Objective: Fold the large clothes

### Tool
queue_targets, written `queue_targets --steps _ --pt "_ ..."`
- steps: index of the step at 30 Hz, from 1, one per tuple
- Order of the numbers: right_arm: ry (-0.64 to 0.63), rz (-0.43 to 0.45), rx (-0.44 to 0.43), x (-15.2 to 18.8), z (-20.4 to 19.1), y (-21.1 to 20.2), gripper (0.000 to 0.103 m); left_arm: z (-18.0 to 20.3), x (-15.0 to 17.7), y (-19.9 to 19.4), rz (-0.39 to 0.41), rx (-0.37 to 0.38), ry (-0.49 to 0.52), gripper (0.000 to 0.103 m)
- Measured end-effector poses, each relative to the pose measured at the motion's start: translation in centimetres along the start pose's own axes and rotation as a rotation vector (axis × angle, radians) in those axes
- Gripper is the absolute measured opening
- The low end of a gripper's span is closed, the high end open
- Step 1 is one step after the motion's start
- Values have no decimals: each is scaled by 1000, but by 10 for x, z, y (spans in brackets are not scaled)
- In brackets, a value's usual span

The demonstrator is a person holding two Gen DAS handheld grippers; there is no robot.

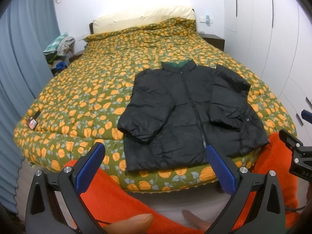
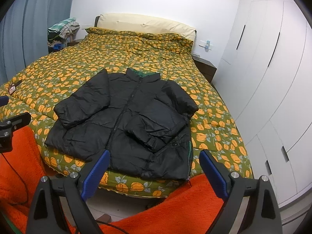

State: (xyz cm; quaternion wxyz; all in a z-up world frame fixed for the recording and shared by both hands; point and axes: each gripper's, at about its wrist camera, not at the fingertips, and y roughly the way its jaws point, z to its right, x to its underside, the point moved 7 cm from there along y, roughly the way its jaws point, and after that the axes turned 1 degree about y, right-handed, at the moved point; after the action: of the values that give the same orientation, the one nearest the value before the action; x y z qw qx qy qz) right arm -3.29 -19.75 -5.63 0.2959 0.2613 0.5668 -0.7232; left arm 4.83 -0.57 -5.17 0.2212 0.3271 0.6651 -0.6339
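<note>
A black puffer jacket (image 1: 187, 113) lies face up and zipped on the bed's near end, both sleeves folded in over its front. It also shows in the right wrist view (image 2: 124, 117). My left gripper (image 1: 155, 148) is open and empty, held back from the bed's foot, just short of the jacket's hem. My right gripper (image 2: 155, 156) is open and empty, also short of the hem. The right gripper shows at the right edge of the left wrist view (image 1: 292, 136).
The bed has a green quilt with orange flowers (image 1: 93, 89) and a cream pillow (image 1: 144, 18). A small card (image 1: 32, 123) lies at its left corner. Orange fuzzy sleeves (image 2: 175, 200) fill the foreground. White wardrobes (image 2: 273, 78) stand right, a clothes pile (image 1: 58, 48) left.
</note>
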Motion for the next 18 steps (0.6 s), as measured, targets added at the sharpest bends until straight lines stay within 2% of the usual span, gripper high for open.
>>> queue_targets --steps 18 --pt "38 -22 11 6 8 5 95 5 -1 0 -8 -13 17 103"
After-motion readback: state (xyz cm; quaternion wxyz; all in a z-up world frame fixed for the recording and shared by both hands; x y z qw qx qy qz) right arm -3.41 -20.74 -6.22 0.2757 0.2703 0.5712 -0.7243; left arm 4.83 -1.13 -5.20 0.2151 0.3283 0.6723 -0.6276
